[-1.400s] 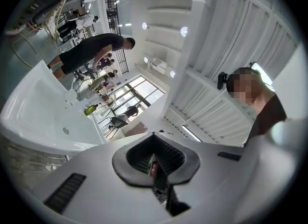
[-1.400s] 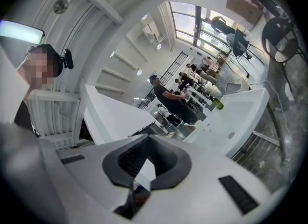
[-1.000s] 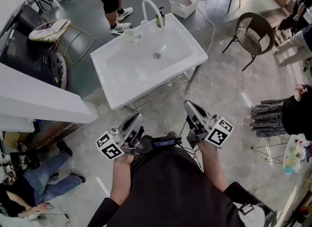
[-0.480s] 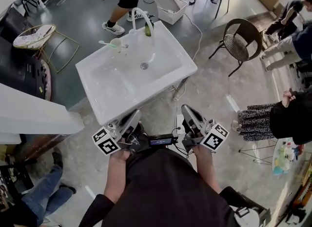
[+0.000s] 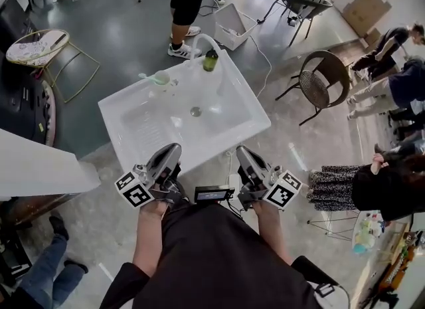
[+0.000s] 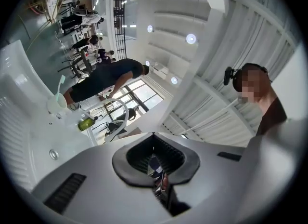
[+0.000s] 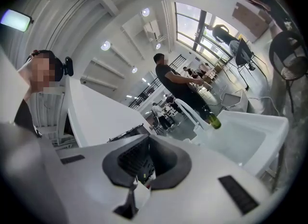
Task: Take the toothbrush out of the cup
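L gripper (image 5: 171,151) & R gripper (image 5: 242,151), lower centre: both jaws pressed together, empty. Beyond them the sink (image 5: 153,131). Cup (image 5: 162,78) w/ toothbrush (image 5: 146,76) on its far rim, upper left of centre. Risk: closed jaws arriving unopened could tip the cup.

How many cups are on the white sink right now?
1. A pale green cup, with a pale green toothbrush in it, stands on the back rim of the white ceramic sink, left of the curved white faucet. No other cup shows.
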`<state>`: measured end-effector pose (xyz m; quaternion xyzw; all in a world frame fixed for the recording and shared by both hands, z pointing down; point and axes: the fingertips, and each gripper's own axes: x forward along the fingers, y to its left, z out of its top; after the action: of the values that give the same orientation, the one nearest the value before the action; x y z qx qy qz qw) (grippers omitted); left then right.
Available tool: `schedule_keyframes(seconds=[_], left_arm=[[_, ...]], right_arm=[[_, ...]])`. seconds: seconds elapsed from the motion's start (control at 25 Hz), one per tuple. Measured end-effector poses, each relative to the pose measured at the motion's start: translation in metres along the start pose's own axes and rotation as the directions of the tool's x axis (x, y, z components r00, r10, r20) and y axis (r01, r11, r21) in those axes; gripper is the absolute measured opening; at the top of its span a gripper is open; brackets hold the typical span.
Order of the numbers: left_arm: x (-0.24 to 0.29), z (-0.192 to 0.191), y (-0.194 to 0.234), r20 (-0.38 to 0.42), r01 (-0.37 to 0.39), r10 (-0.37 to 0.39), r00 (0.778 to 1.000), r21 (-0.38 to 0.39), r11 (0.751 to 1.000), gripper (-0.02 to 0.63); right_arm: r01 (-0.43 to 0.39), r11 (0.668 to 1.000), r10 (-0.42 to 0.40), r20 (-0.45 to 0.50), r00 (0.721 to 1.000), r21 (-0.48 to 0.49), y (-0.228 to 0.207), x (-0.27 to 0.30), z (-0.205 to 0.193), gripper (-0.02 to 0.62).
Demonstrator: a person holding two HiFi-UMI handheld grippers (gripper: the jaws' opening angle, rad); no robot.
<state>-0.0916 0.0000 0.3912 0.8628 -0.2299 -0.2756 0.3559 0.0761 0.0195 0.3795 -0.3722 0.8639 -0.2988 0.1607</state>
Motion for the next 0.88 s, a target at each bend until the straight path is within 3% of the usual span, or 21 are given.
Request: schedule_keyframes(seconds=[0.52, 0.88], left_arm=[[-0.01, 0.063, 0.072, 0.069, -0.022, 0.026, 0.997, -0.057, 0.998, 0.008], [-0.017, 0.083, 0.088, 0.135, -0.086, 0.092, 0.987, -0.044, 0.995, 0.008]], right_arm=[[0.02, 0.999, -0.025, -0.109, 0.994, -0.049, 0.002, 0.087, -0.013, 0.006], [-0.063, 0.996, 0.052, -0.166, 0.985, -0.063, 0.001, 0.119, -0.007, 0.006]])
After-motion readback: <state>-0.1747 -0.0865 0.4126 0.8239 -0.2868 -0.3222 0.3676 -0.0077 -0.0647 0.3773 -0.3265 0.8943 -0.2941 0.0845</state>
